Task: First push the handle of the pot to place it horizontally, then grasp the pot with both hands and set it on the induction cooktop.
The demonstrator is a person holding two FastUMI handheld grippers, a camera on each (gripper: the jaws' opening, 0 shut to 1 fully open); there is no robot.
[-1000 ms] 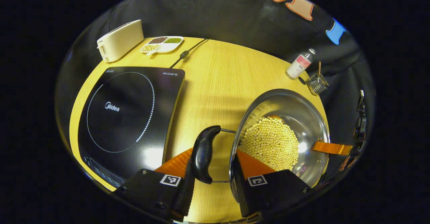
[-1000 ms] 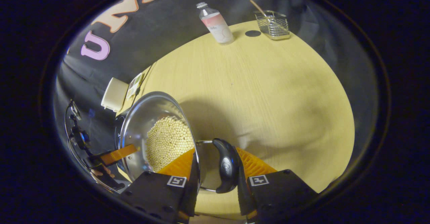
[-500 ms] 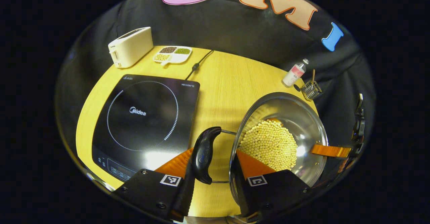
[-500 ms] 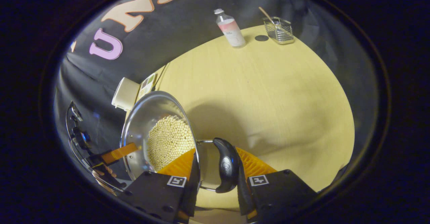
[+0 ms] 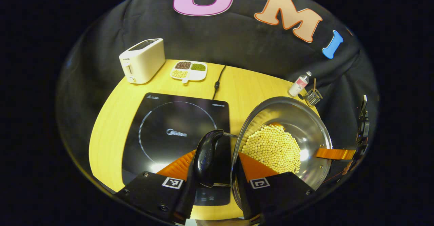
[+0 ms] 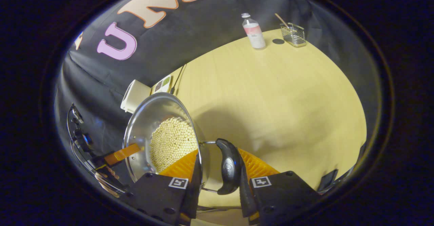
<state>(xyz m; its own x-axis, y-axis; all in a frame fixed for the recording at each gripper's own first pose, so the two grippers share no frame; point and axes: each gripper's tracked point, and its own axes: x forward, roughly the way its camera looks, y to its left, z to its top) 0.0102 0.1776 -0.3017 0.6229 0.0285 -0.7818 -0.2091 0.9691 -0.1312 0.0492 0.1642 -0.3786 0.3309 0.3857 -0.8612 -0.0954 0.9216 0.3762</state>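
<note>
Both claws (image 5: 217,171) (image 6: 217,175) clamp the pot (image 5: 305,124) by its handles over the "Midea" cooktop (image 5: 159,124)

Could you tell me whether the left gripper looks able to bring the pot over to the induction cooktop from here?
Probably yes: the left gripper grips the pot at its handle, already above the induction cooktop, whose surface looks bare.
</note>
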